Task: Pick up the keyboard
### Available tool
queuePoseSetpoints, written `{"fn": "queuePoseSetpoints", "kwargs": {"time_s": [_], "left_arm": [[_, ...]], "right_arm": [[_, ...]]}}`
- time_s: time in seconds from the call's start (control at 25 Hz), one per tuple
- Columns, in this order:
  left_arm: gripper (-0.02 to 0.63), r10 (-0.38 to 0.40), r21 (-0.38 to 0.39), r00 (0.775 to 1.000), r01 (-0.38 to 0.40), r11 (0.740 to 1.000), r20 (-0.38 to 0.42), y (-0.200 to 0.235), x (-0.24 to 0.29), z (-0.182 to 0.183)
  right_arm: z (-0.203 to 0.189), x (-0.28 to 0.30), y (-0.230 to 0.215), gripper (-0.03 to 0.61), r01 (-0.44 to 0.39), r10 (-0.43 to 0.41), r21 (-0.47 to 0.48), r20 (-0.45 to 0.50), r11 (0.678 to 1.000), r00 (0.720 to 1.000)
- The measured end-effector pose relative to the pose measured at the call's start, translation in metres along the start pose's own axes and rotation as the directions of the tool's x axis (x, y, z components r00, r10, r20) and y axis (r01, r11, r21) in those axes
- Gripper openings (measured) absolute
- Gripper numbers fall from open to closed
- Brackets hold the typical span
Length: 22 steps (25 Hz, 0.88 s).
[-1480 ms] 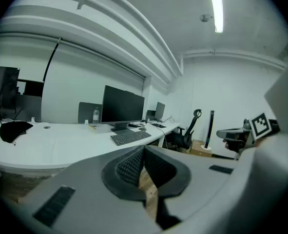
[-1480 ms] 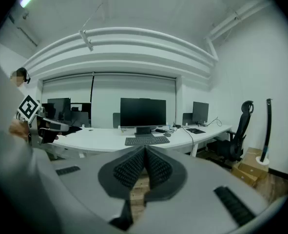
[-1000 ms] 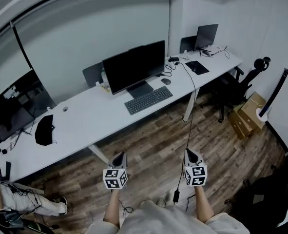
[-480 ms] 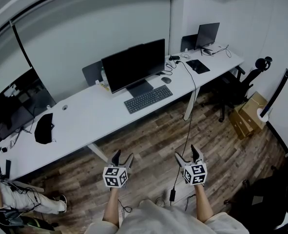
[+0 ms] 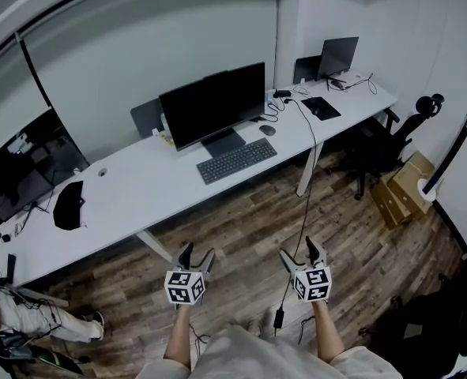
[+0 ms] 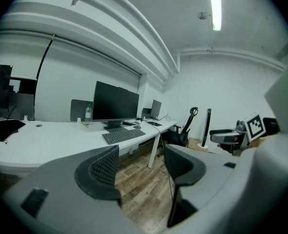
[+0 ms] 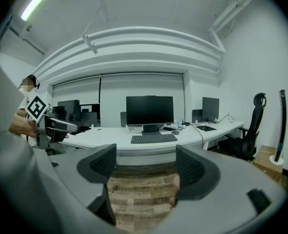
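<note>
jaws, shut before, are opening; keyboard [image 5: 237, 161] well ahead.

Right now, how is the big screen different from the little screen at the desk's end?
The big screen is wider than the little screen. The big screen has the keyboard in front; the little screen has a black pad nearby. Both are dark.

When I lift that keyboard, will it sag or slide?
The keyboard looks flat and rigid, so probably no sag. Long and thin, it may tilt if gripped at one end. The smooth desk likely lets it slide.
</note>
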<state>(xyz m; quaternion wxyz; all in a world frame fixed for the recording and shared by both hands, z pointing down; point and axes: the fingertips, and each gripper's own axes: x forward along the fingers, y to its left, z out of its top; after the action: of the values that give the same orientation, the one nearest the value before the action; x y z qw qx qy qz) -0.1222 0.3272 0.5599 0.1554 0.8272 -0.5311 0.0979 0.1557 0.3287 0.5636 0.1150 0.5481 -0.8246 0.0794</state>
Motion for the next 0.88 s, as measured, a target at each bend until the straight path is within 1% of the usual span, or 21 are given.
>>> {"fn": "queuePoseSetpoints", "kwargs": {"time_s": [0.36,0.64,0.88], "left_arm": [[0.268,0.016,-0.006,1.000,-0.016,1.000,-0.018,-0.001,0.025,-0.006],[0.268,0.031,-0.011,0.999,-0.031,0.999,-0.023,0.027,0.061,0.002],[0.268,0.026,-0.030,0.999,-0.027,0.999,-0.032,0.055,0.119,0.010]], "right_arm": [[-0.007,0.022,-0.018,0.373,-0.012,0.012,-0.002,-0.019,1.000,1.000],[-0.001,0.068,-0.031,0.367,-0.017,0.017,-0.003,-0.028,1.000,0.999],[0.003,0.123,-0.052,0.367,-0.007,0.006,-0.004,-0.050,1.000,0.999]]}}
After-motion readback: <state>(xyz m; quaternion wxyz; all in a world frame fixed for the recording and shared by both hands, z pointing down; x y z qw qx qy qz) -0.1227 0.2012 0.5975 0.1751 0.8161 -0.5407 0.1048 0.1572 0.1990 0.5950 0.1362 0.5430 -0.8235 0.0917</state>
